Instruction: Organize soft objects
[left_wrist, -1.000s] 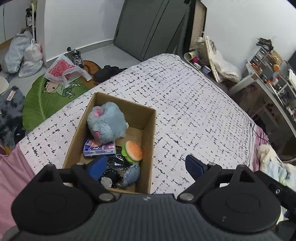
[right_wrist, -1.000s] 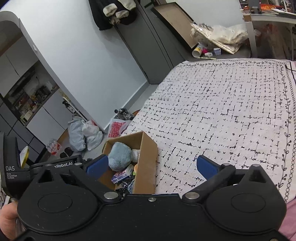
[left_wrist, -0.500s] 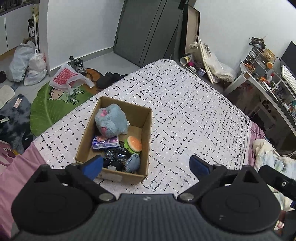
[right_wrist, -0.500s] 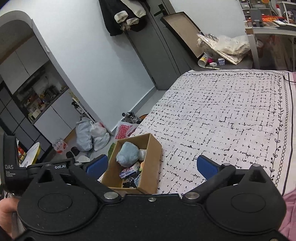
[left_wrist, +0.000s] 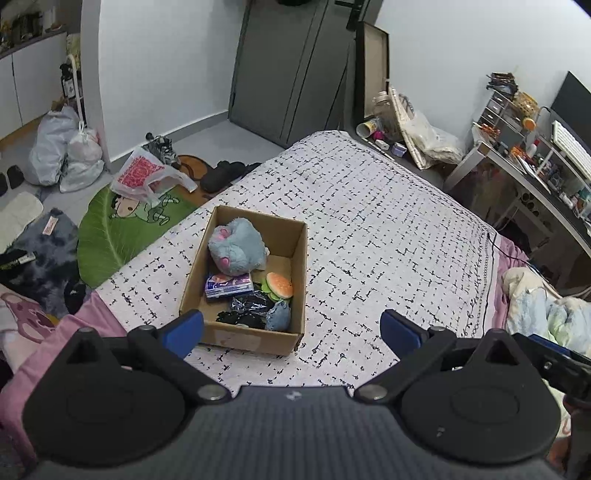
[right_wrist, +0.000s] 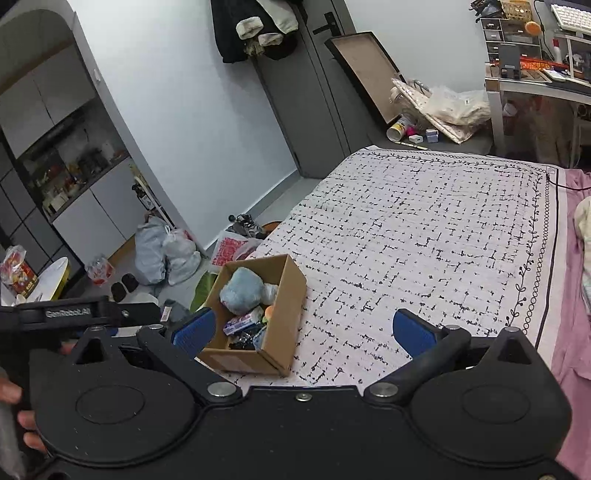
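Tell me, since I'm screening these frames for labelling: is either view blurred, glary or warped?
Left wrist view: sharp, evenly lit, no glare; the cardboard box and blue plush read clearly, though fisheye bends the room edges. Right wrist view: equally sharp, soft shadows, door and walls curve strongly; box contents are small and partly hidden by its wall.

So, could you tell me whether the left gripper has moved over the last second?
Yes. The left gripper has pulled up and back from the cardboard box, which now looks smaller and farther away.
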